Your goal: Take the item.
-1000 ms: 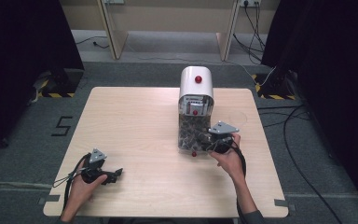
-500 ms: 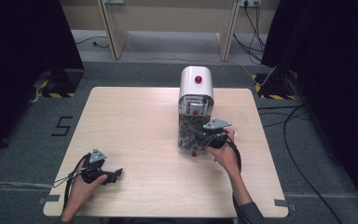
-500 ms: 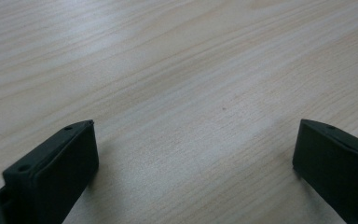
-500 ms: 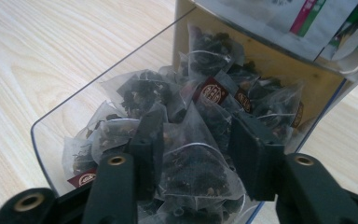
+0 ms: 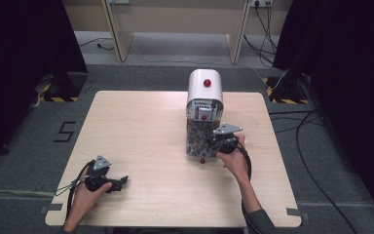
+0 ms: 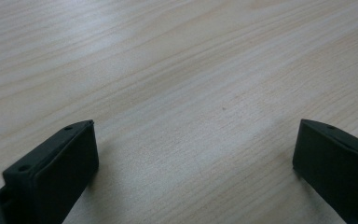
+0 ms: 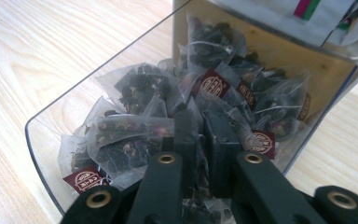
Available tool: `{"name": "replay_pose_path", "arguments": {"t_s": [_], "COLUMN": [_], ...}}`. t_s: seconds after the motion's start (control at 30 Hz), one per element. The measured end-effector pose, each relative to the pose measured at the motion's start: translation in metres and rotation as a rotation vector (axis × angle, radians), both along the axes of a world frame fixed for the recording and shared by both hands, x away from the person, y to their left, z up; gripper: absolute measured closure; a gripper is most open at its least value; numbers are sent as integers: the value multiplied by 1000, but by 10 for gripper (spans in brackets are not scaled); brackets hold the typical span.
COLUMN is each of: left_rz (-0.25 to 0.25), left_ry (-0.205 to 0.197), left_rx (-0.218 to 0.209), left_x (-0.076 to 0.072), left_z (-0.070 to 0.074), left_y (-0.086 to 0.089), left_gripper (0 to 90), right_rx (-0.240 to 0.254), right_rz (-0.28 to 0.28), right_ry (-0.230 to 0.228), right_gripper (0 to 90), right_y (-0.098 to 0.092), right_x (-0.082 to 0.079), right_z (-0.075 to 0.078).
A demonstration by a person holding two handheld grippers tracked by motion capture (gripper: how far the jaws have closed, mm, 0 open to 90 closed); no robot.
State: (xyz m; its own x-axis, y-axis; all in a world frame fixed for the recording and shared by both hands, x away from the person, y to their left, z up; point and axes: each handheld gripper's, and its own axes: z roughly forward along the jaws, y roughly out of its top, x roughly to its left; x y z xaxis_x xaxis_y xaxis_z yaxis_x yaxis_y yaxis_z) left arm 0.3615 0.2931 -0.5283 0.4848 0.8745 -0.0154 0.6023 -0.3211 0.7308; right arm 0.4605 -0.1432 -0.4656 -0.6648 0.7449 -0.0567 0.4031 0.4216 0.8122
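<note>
Clear bin [image 7: 65,112] holds tea bags [image 7: 135,135]; right gripper [image 7: 200,140] closing on one.

1. Bench [image 5: 141,126]: pale wood with fine grain streaks.
2. Dispenser [image 5: 205,87]: white domed top, red knob, clear bin [image 7: 51,126] below.
3. Tea bags [image 7: 135,135]: see-through mesh, dark leaves inside, maroon tags with gold print.
4. Both hand-held grippers, left hand-held gripper [image 6: 191,158] and right hand-held gripper [image 7: 200,135]: black jaws.

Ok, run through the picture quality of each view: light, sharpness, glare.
High view: even light on the table, dark surroundings, slightly soft. Left gripper view: wood grain crisp mid-frame, left gripper jaws blurred, soft shadows beside them. Right gripper view: tea bags sharp, faint sheen on the clear bin wall, right gripper near parts soft.
</note>
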Motion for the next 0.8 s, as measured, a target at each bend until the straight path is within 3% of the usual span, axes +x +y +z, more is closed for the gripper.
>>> {"name": "replay_pose_path", "arguments": {"t_s": [0.23, 0.43, 0.8], "left_rz": [0, 0, 0], "left_ry": [0, 0, 0], "left_rx": [0, 0, 0], "left_x": [0, 0, 0], "left_z": [0, 0, 0], "left_y": [0, 0, 0], "left_gripper": [0, 0, 0], "right_rx": [36, 77, 101], "right_rz": [2, 22, 29], "right_ry": [-24, -72, -106], "right_gripper": [883, 893, 894], "right_y": [-4, -5, -11], "right_x": [-2, -9, -13], "right_z": [7, 24, 39]}}
